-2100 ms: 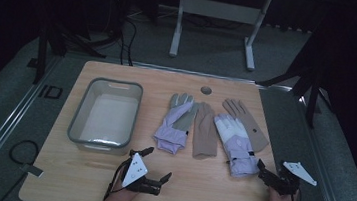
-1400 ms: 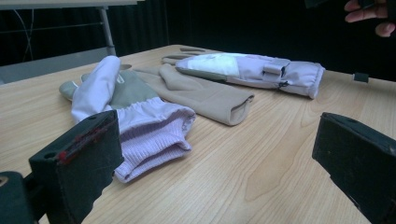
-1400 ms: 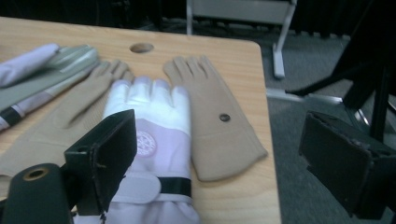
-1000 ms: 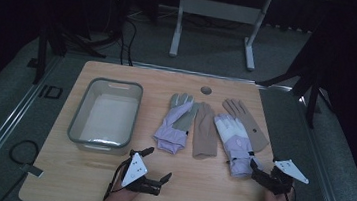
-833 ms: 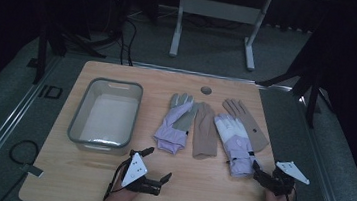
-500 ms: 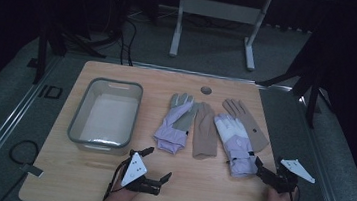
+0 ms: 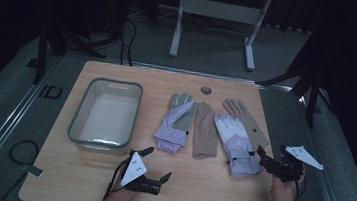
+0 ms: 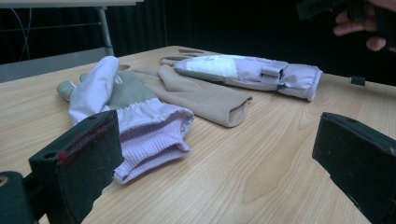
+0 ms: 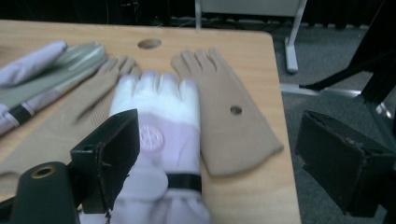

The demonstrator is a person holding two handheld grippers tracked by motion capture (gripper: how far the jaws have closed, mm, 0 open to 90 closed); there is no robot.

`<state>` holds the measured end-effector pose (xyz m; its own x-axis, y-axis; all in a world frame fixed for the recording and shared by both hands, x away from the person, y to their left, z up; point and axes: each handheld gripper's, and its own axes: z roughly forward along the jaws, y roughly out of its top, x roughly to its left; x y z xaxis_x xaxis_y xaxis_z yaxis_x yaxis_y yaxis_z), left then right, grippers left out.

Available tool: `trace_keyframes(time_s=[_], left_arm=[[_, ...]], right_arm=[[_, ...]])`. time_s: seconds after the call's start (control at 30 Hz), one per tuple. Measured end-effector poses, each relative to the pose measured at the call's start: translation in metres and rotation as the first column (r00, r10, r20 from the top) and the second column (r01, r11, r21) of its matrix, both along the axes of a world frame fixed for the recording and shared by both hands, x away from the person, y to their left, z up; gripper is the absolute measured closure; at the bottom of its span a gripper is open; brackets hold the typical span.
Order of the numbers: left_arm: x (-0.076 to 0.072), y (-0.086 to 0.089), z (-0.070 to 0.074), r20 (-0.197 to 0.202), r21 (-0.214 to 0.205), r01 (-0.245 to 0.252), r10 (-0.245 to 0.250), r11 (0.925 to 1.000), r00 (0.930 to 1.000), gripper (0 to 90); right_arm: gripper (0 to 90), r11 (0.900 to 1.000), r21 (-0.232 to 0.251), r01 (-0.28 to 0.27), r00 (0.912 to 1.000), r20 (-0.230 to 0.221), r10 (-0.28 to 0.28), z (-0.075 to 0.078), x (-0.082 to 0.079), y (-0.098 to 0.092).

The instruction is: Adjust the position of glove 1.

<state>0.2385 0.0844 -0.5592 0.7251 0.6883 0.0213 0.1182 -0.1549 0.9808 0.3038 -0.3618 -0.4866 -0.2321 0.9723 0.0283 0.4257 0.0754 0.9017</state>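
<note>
I see a light wooden table (image 7: 82, 186) with a round hole (image 7: 206, 90) near its far edge. A grey bin (image 7: 106, 116) sits left of that hole. Nearer me than the hole lie four gloves in a row: a lilac-and-grey glove (image 7: 174, 123), a tan glove (image 7: 205, 132), a white-and-lilac glove (image 7: 234, 144) overlapping another tan glove (image 7: 248, 121).
</note>
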Motion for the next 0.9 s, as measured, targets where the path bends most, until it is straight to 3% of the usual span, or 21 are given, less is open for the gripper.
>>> trace_keyframes(time_s=[0.13,0.3,0.4,0.47,0.63,0.77,0.9], left_arm=[[0.0,0.0,0.0,0.003,0.0,0.002,-0.002,1.0,1.0,1.6],[0.0,0.0,0.0,-0.005,-0.005,-0.001,0.001,1.0,1.0,1.6],[0.0,0.0,0.0,-0.006,-0.004,-0.002,0.002,1.0,1.0,1.6],[0.0,0.0,0.0,-0.005,-0.006,-0.003,0.003,1.0,1.0,1.6],[0.001,0.0,0.0,-0.007,-0.009,-0.002,0.002,1.0,1.0,1.6],[0.003,0.003,0.0,-0.031,-0.033,-0.004,0.003,0.9994,0.9995,1.6],[0.002,0.002,0.0,-0.02,-0.021,-0.005,0.004,0.9998,0.9998,1.6]], right_arm=[[14.1,0.9995,-0.027,0.014,0.9997,0.018,-0.014,0.018,0.006,0.004],[15.5,1.0,0.001,0.001,1.0,-0.004,-0.001,0.035,0.015,0.005],[15.0,0.9999,-0.012,-0.001,1.0,0.007,0.001,0.044,0.019,0.01],[13.8,0.9997,-0.014,-0.019,0.9997,0.017,0.019,0.051,0.021,0.015],[15.7,0.995,-0.028,-0.095,0.9952,-0.023,0.095,0.066,0.032,0.033],[15.6,0.9894,-0.044,-0.138,0.9897,-0.044,0.136,0.074,0.041,0.049],[15.6,0.986,-0.051,-0.159,0.9859,-0.062,0.155,0.077,0.049,0.062]])
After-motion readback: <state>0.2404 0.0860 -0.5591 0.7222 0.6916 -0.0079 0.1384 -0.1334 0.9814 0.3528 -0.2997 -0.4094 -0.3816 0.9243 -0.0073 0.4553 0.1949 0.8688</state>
